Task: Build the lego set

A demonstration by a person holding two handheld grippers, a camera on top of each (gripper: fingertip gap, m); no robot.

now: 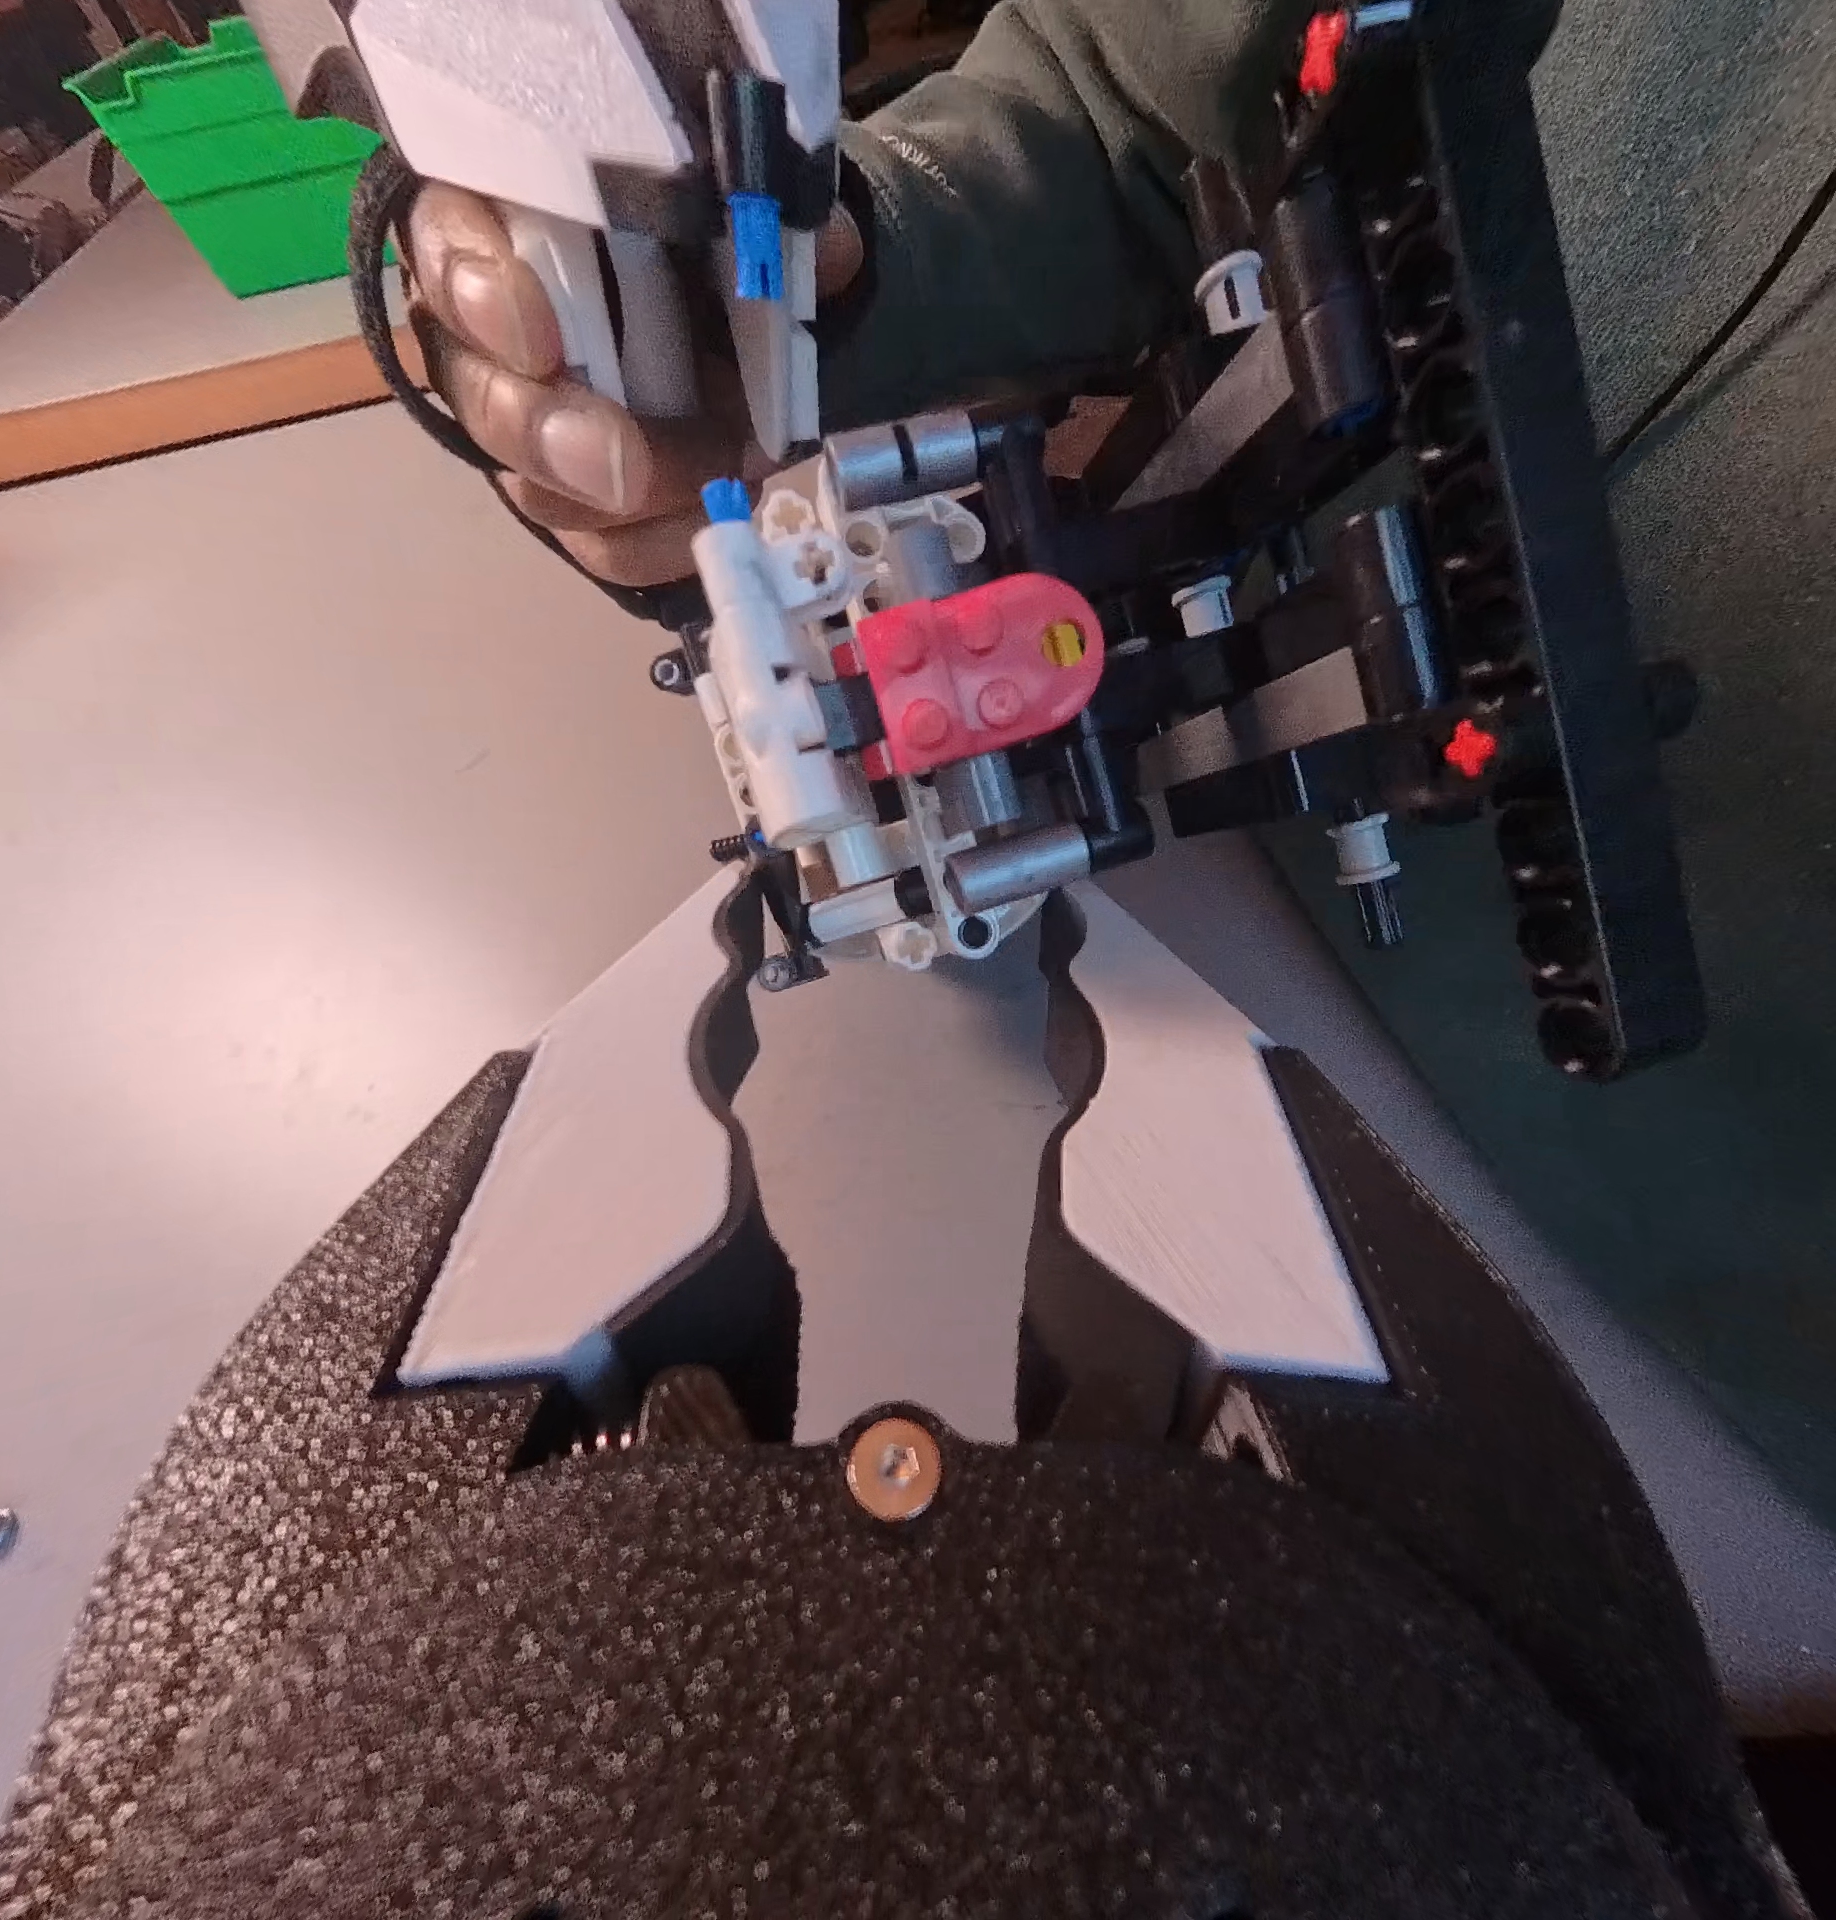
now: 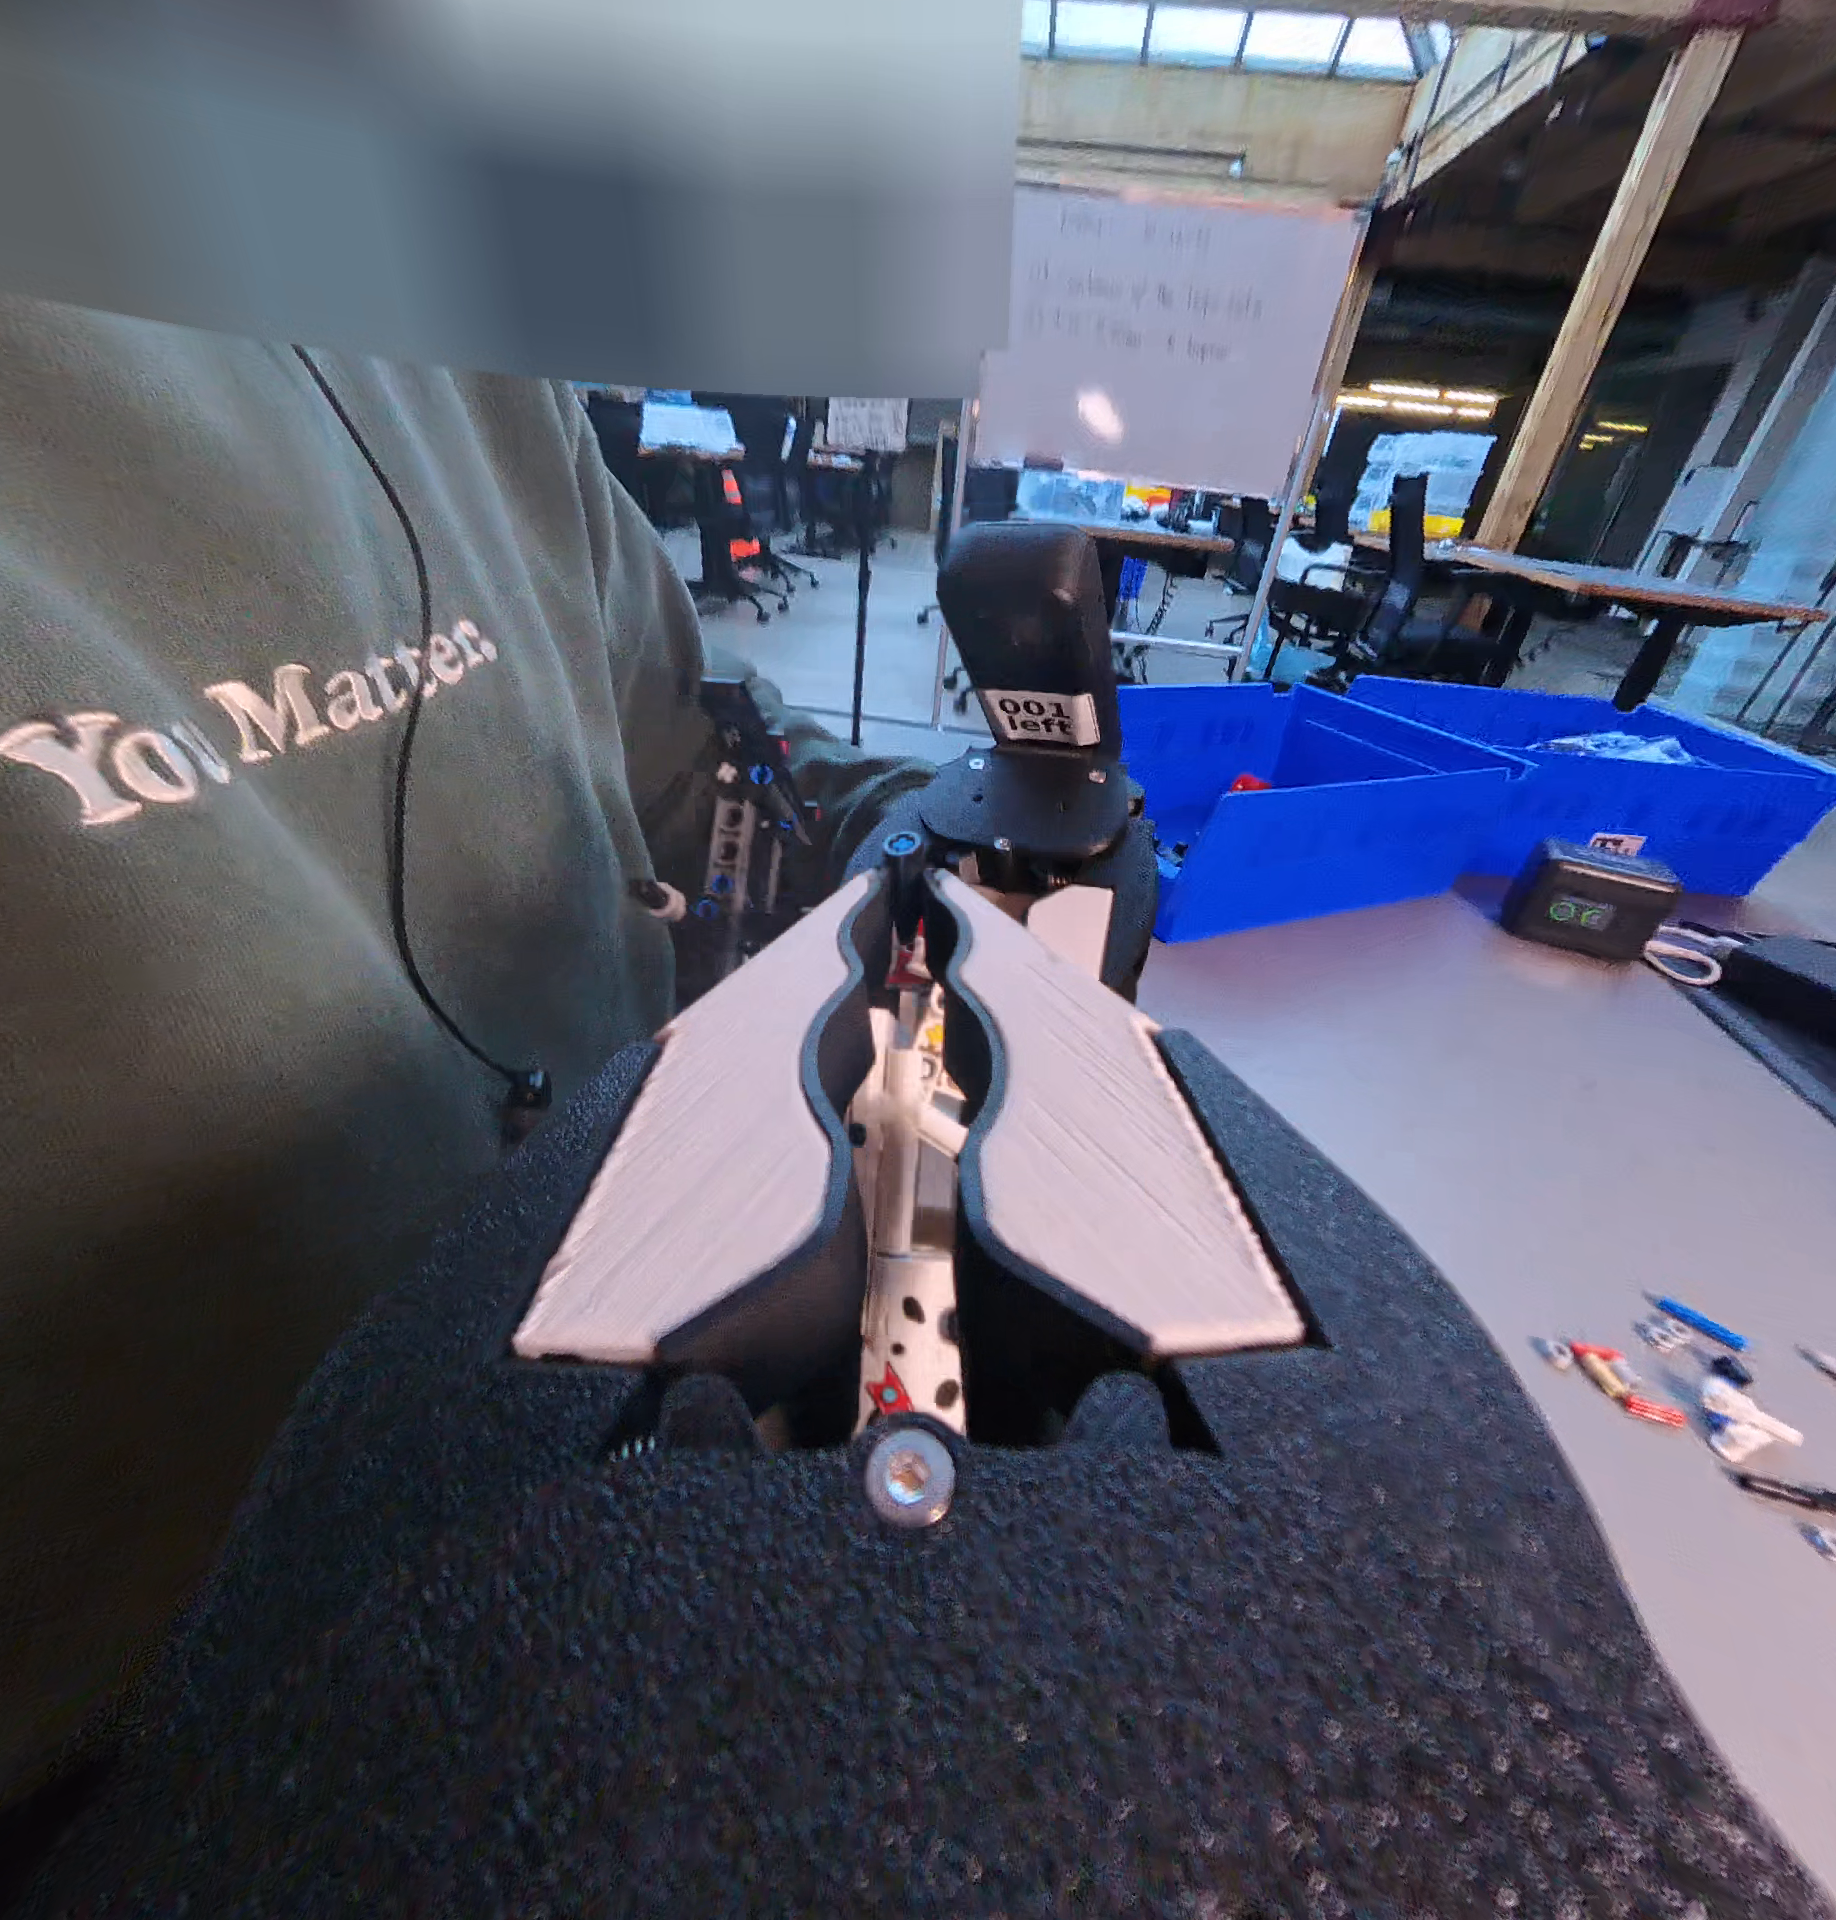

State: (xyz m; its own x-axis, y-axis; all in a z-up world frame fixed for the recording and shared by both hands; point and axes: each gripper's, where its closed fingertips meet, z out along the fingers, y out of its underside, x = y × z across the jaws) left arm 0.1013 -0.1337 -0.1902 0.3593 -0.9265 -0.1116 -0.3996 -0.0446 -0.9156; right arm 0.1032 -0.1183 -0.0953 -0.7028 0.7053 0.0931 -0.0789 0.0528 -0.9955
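Observation:
My left gripper (image 1: 898,914) is shut on the lower end of the lego model (image 1: 955,686), a white, grey and black technic build with a red rounded plate (image 1: 976,675) on top and a long black beam (image 1: 1496,582) on its right side. My right gripper (image 2: 906,883) is shut on a small black and blue pin (image 2: 903,857). In the left wrist view, the right gripper (image 1: 748,270) holds the pin (image 1: 756,223) just above the model's far end, with a hand around it. In the right wrist view the model (image 2: 909,1330) shows below and between my fingers.
A green bin (image 1: 228,177) stands at the far left of the grey table (image 1: 270,779). Blue bins (image 2: 1413,790) and a small black device (image 2: 1589,899) stand on the right. Several loose lego pieces (image 2: 1703,1403) lie near the table's right edge. The person's green sweatshirt (image 2: 218,831) is close by. The gap from one gripper's tips to the other's is roughly 10 cm.

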